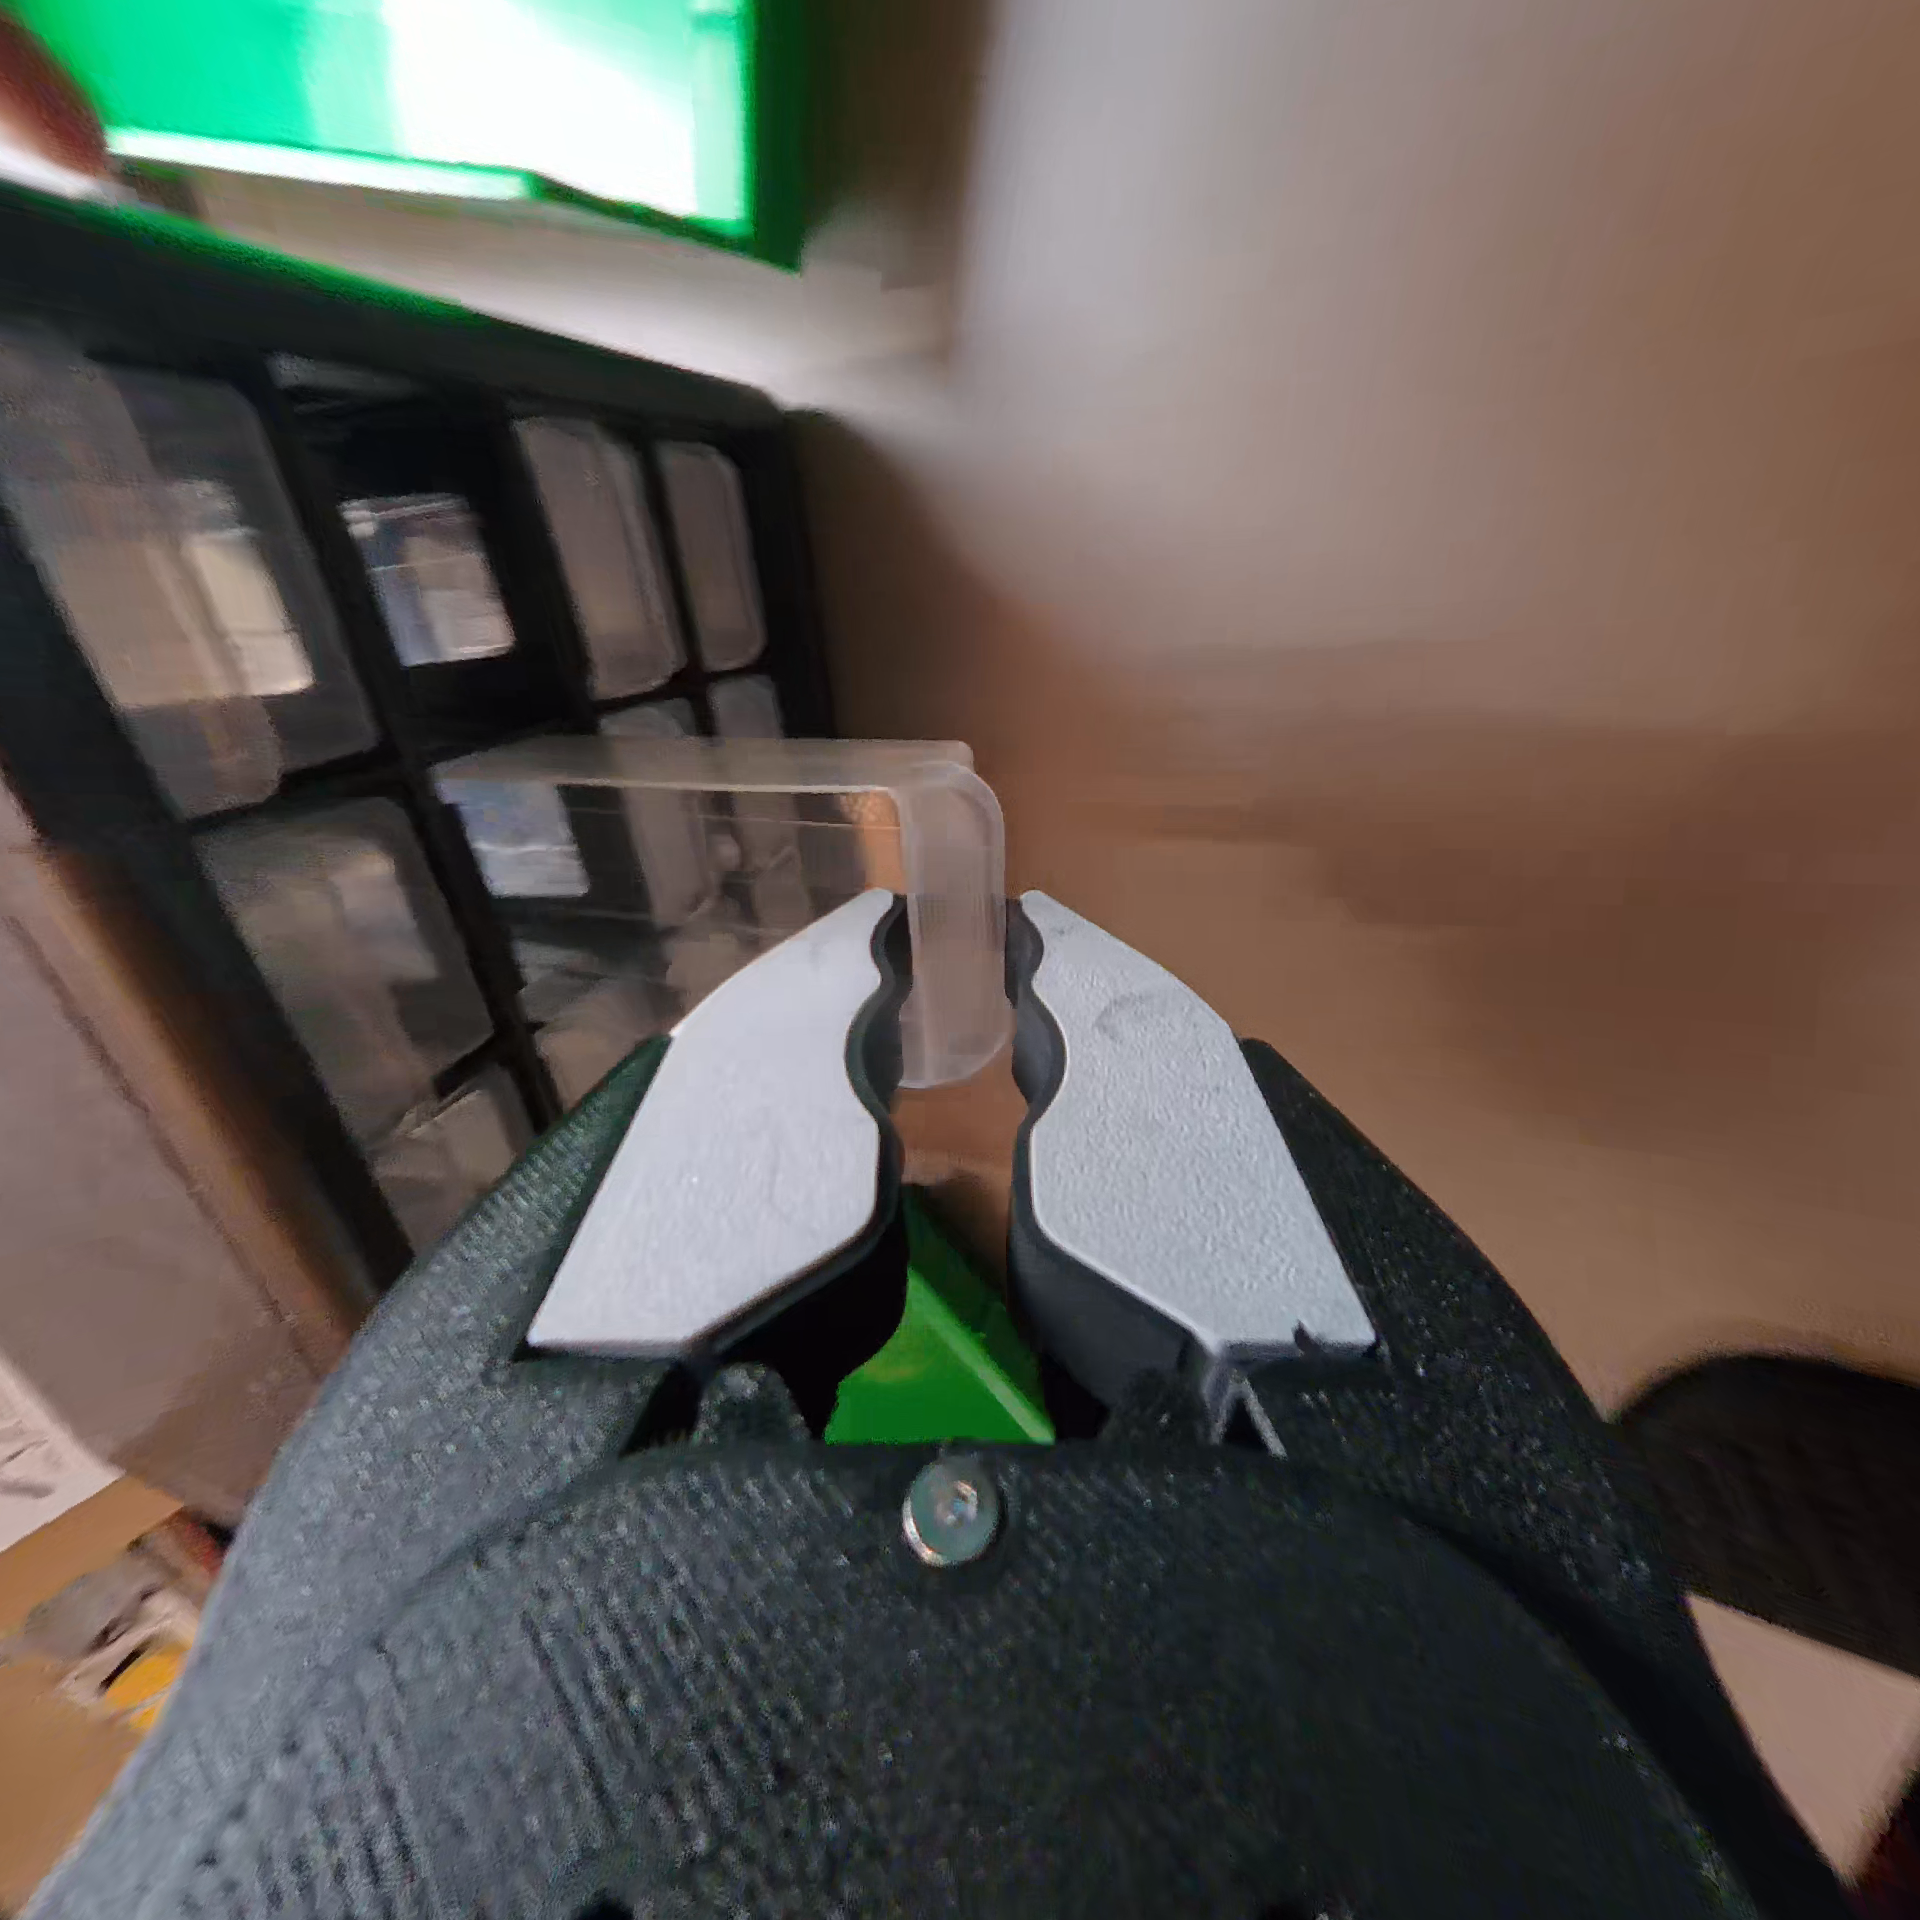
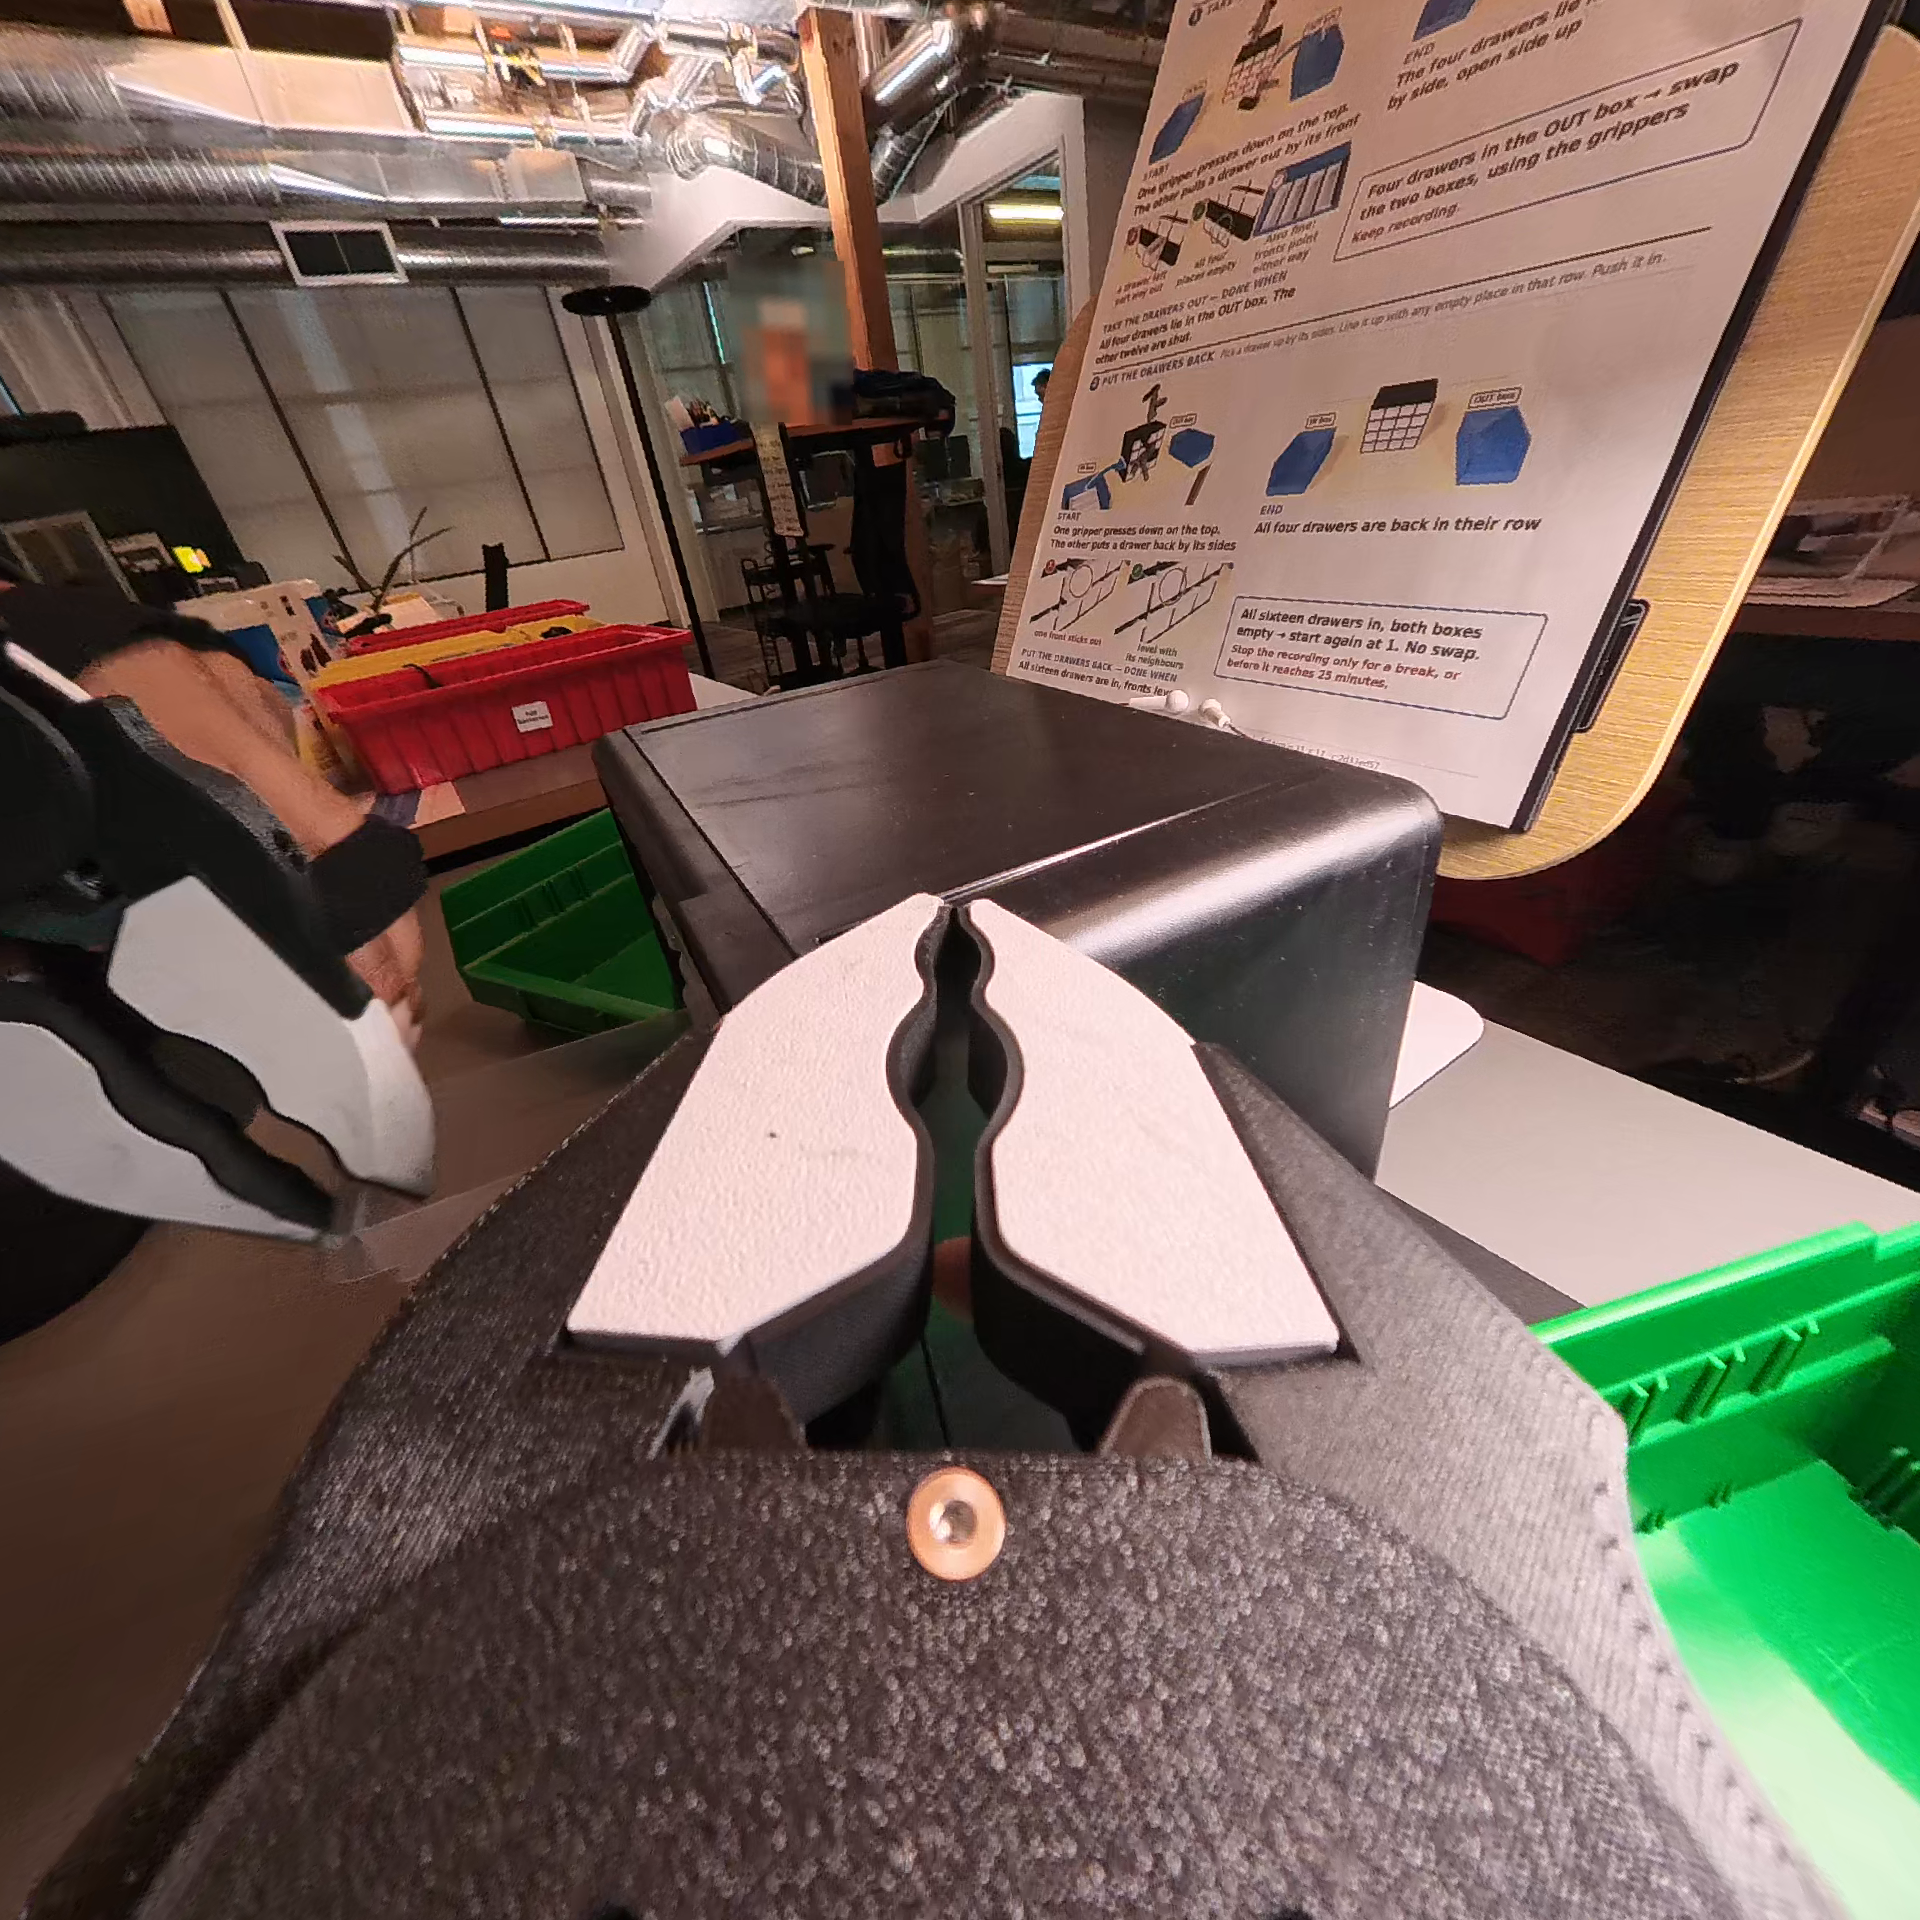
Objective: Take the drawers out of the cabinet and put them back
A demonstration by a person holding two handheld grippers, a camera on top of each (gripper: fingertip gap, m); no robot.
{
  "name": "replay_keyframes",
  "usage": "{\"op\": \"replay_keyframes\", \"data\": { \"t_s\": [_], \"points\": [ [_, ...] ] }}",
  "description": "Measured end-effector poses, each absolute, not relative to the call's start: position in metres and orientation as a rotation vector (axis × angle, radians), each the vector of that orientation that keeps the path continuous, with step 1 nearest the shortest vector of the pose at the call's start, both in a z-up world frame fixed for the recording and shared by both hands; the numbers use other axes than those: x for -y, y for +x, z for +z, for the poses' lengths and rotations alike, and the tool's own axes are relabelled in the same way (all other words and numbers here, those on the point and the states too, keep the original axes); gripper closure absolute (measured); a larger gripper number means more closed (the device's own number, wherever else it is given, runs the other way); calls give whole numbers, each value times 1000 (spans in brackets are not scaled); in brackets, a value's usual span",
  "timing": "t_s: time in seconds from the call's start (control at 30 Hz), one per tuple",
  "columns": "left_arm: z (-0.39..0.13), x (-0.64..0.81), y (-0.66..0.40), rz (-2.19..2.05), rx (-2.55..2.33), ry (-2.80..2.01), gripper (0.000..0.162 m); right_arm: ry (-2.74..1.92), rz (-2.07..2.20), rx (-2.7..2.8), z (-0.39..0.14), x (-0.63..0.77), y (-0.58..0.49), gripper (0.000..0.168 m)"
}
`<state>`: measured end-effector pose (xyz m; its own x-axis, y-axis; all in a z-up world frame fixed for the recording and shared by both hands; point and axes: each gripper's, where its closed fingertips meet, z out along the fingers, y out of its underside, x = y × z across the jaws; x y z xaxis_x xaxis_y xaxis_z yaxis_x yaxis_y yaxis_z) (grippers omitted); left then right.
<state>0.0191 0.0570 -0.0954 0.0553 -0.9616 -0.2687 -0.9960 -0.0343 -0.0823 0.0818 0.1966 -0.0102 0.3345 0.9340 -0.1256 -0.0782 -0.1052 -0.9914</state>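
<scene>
In the left wrist view, the black cabinet [image 1: 416, 727] with clear drawers stands at the left, tilted and blurred. My left gripper [image 1: 956, 914] is shut on the front tab of a clear drawer [image 1: 686, 831] that sticks out of the cabinet. In the right wrist view, my right gripper [image 2: 953, 914] is shut and empty, its tips resting on the front edge of the cabinet's black top [image 2: 987, 779]. The left gripper [image 2: 260, 1091] also shows at the left of that view, held by a gloved hand [image 2: 353, 883].
A green bin [image 2: 561, 935] lies left of the cabinet and another green bin [image 2: 1766, 1455] at the right front. An instruction board [image 2: 1403, 416] leans behind the cabinet. Red bins [image 2: 499, 696] stand on a table farther back. A green bin [image 1: 520, 104] shows above the cabinet.
</scene>
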Motion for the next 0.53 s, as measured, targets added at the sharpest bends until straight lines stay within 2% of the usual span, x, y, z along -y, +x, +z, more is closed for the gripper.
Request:
{"op": "replay_keyframes", "data": {
  "t_s": [0.3, 0.53],
  "points": [
    [-96, -128, 9, 328, -1590, -1834, 142, -1392, 1062, 846, -10, -197, 82, 168],
    [-90, -143, 2, 305, -1289, -1670, 133, -1387, 1076, 845, -10, -197, 82, 168]
  ]
}}
